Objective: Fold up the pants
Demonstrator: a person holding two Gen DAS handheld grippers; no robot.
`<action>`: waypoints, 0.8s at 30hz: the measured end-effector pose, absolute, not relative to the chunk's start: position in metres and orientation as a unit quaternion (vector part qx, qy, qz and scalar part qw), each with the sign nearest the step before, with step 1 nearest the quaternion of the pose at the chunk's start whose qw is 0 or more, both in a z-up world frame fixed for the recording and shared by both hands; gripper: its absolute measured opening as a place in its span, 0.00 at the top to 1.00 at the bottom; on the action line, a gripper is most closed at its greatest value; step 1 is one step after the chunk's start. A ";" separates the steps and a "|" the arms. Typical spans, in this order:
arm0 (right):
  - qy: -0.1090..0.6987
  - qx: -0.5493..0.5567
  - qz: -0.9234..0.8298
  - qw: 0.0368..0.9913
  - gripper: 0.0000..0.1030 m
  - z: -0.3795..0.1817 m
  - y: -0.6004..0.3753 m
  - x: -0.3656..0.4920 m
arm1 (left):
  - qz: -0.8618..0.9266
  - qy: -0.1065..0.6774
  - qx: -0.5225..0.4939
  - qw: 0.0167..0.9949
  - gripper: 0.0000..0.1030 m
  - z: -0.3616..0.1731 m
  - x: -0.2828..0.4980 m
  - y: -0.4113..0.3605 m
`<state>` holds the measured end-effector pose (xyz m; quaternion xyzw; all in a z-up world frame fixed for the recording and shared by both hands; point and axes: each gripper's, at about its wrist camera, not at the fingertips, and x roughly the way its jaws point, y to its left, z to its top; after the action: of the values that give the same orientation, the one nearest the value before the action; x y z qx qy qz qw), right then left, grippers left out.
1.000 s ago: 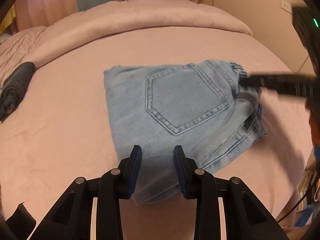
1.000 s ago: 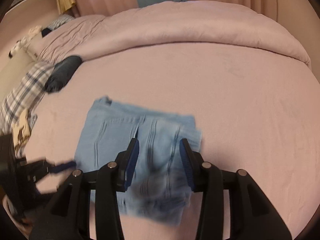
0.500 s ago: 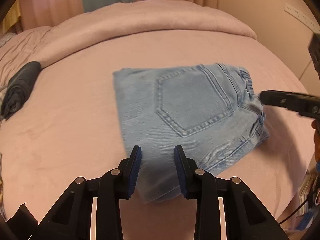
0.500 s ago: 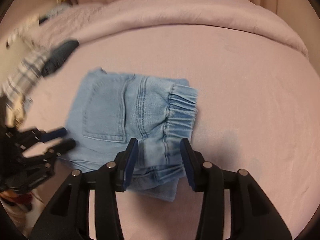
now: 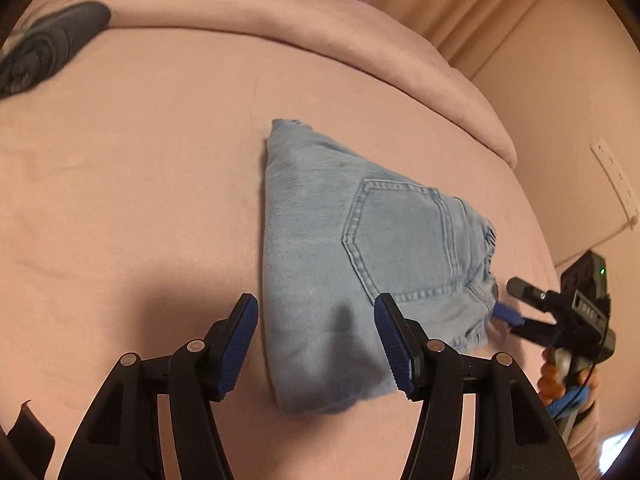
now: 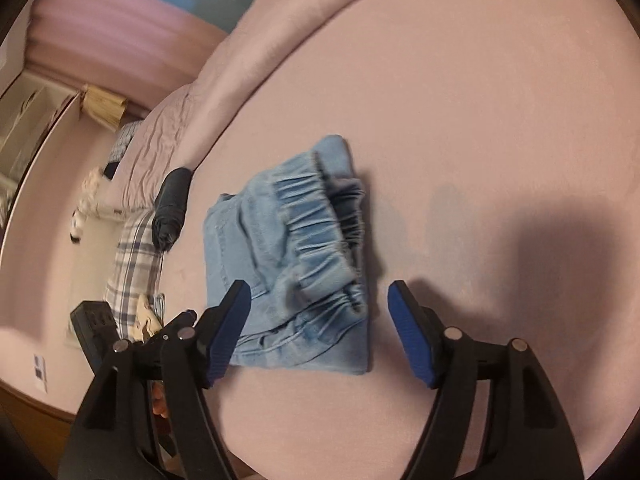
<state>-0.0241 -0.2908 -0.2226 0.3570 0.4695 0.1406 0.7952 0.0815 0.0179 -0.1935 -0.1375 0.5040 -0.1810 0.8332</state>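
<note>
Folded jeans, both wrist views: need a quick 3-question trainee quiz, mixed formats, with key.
1. True or false: the left gripper is clamped on the jeans.
2. Multiple choice: where does the elastic waistband lie in the right wrist view? A) tucked out of sight under the fold B) on the side nearest the right gripper C) draped over the dark rolled garment
3. Fill in: the jeans rest on a pink ____.

Key
1. False: both jaws stand wide apart with the denim lying loose between them.
2. B
3. bed
</note>
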 end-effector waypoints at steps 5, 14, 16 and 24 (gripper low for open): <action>0.481 0.369 0.138 0.783 0.29 -0.229 -0.293 -0.021 | -0.184 0.512 -0.142 0.827 0.42 -0.201 0.089 0.013; 0.493 0.354 0.147 0.781 0.27 -0.228 -0.289 -0.001 | -0.184 0.521 -0.136 0.822 0.42 -0.211 0.106 0.008; 0.495 0.350 0.149 0.781 0.27 -0.229 -0.287 0.003 | -0.185 0.523 -0.133 0.821 0.42 -0.213 0.109 0.006; 0.506 0.333 0.156 0.780 0.23 -0.231 -0.275 0.019 | -0.193 0.525 -0.133 0.818 0.40 -0.218 0.116 0.006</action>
<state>0.0188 -0.2754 -0.2313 0.3331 0.5057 0.1559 0.7804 0.1156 0.0057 -0.2177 -0.1329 0.5252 -0.1934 0.8180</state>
